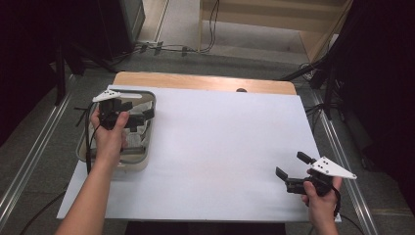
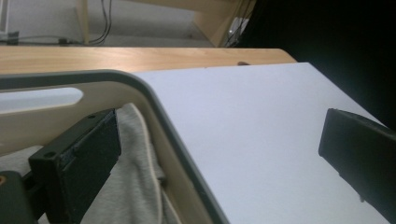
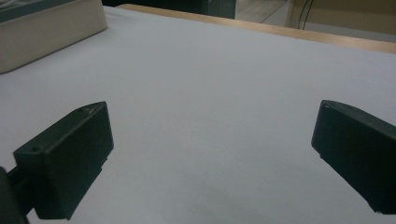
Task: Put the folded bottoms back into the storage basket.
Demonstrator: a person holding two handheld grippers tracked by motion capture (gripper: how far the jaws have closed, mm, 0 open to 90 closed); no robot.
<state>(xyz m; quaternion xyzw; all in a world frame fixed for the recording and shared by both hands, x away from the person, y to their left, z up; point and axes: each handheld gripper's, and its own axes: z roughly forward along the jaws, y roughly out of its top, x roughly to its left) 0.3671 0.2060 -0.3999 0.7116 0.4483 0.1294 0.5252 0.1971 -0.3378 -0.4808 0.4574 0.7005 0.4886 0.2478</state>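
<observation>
- The left hand-held gripper [image 1: 138, 113] hangs over a beige tray [image 1: 147, 161] at the counter's [image 1: 220, 147] nine o'clock edge. Its jaws are released and spread wide, with nothing between them.
- In the left gripper view, one jaw sits over a grey cloth [image 2: 135, 186] lying inside the tray, and the other stands out past the tray's rim [image 2: 154, 100], above the white sheet that covers the counter. So the jaws straddle the tray's wall rather than the cloth.
- The cloth lies bunched on the tray floor, toward seven o'clock of the left hand-held gripper in its own view, just under the nearer jaw. A pale cord or seam [image 2: 152, 158] runs along it, roughly parallel to the tray wall. I cannot tell whether the jaw touches the fabric.
- The tray's long axis runs from six to twelve o'clock in the high view, and its slotted handle is at the far end.
- The right hand-held gripper [image 1: 289, 171] rests near the counter's four o'clock corner. It too is released, with its jaws wide apart over bare white sheet. It points toward nine o'clock, and the tray's [image 3: 51, 23] side sits far off at its eleven o'clock.
- The left hand [image 1: 110, 134] is by far the nearer to the cloth; the right is well apart from it, across the sheet.
- To take the cloth, I judge the left gripper would need to shift inward so that both jaws drop inside the tray wall.
</observation>
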